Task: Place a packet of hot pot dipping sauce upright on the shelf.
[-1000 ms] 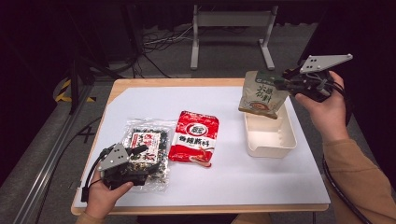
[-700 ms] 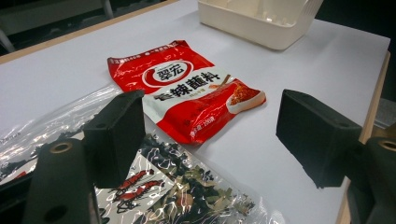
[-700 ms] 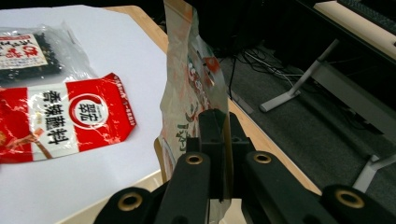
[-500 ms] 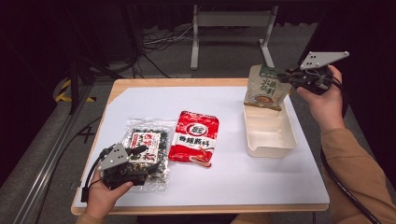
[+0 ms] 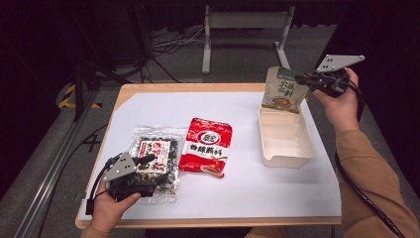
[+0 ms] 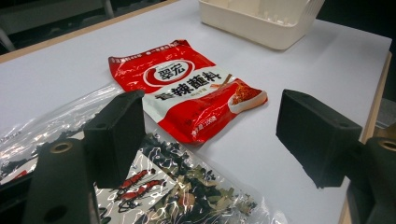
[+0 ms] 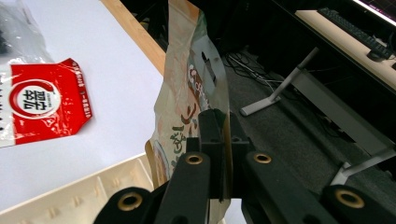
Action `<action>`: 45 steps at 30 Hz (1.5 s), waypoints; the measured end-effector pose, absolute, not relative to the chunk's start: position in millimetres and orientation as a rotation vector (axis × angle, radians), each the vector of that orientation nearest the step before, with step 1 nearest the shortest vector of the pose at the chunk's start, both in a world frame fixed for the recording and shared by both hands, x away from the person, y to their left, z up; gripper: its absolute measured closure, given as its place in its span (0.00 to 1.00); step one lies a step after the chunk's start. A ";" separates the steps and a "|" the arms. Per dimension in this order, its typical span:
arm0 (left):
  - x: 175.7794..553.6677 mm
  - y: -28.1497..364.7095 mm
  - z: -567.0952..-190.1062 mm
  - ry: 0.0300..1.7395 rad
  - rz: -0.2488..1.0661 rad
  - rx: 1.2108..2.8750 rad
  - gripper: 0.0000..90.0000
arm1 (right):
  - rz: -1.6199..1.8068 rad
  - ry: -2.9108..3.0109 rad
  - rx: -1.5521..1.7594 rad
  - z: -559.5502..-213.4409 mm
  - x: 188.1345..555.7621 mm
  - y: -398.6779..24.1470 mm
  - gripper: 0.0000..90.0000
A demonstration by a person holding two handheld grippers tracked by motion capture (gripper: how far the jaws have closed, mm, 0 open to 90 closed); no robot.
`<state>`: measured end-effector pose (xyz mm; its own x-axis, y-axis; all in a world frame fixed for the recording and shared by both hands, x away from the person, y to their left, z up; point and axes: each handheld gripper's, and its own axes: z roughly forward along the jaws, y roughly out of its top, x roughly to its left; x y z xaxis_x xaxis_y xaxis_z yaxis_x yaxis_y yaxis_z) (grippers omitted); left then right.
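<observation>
Left claw (image 5: 148,159): yours, resting low at the counter's near left corner, jaws spread wide and pinching nothing. In the left gripper view the two black jaws stand apart over the clear bag.

Clear bag (image 5: 151,161): a see-through pack of dark dried bits, flat on the counter (image 5: 247,191) under the left claw; no pad presses on it.

Red pouch (image 5: 207,145): flat on the counter just right of the clear bag, their edges touching or nearly so; untouched.

Bin (image 5: 287,161): a cream, open-topped tray on the right half of the counter, nothing visible inside.

Tan pouch (image 5: 281,89): the thing in hand. It hangs upright in the air over the bin's far end, its lower edge at or just above the far rim; whether it touches the rim cannot be told.

Right claw (image 5: 303,80): yours, held up at the far right, jaws pressed together on the tan pouch's right edge. The right gripper view shows the pouch (image 7: 187,107) pinched thin between them.

Step in hand: judged as carrying the tan pouch to the bin for dropping in.

Next move: bring the pouch nearer you so it sits over the bin's middle, lower it inside the walls, then spread the jaws. Release too early and it may catch the far rim and tip outward.
</observation>
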<state>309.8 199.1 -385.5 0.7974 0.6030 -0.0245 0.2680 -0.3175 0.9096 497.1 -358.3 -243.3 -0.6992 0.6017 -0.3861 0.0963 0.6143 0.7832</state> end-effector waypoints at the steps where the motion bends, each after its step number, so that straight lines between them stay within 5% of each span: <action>1: 309.6 199.1 -385.4 0.659 0.390 1.909 0.27 | 1.014 2.190 0.552 -245.4 498.6 -359.1 0.99; 45: 309.7 199.7 -385.3 0.654 0.397 1.907 0.27 | 0.973 2.267 0.661 -296.6 523.9 -357.9 0.99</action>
